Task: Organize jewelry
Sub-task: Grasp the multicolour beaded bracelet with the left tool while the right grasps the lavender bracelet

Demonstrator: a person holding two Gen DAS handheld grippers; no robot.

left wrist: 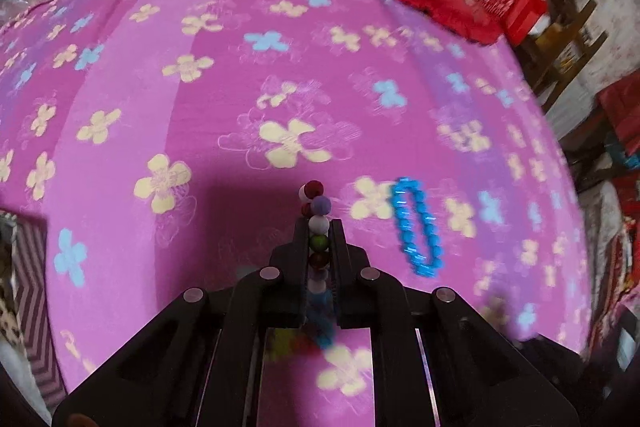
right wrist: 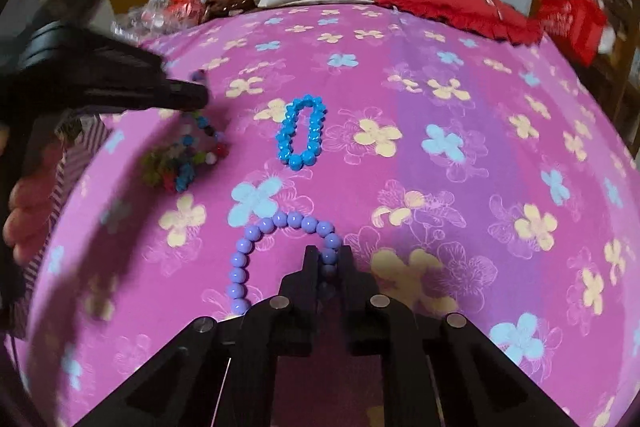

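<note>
Both claws (left (left wrist: 319, 227), right (right wrist: 329, 251)) clamping beads.

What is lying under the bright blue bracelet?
Under the bright blue bracelet is only the pink flowered bedsheet; the sheet shows through its loop. Whatever is under the sheet is covered.

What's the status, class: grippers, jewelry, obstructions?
Left hand-held gripper shut on multicolour bead string. Right hand-held gripper shut on purple bead strand. Blue bracelet lies free.
</note>
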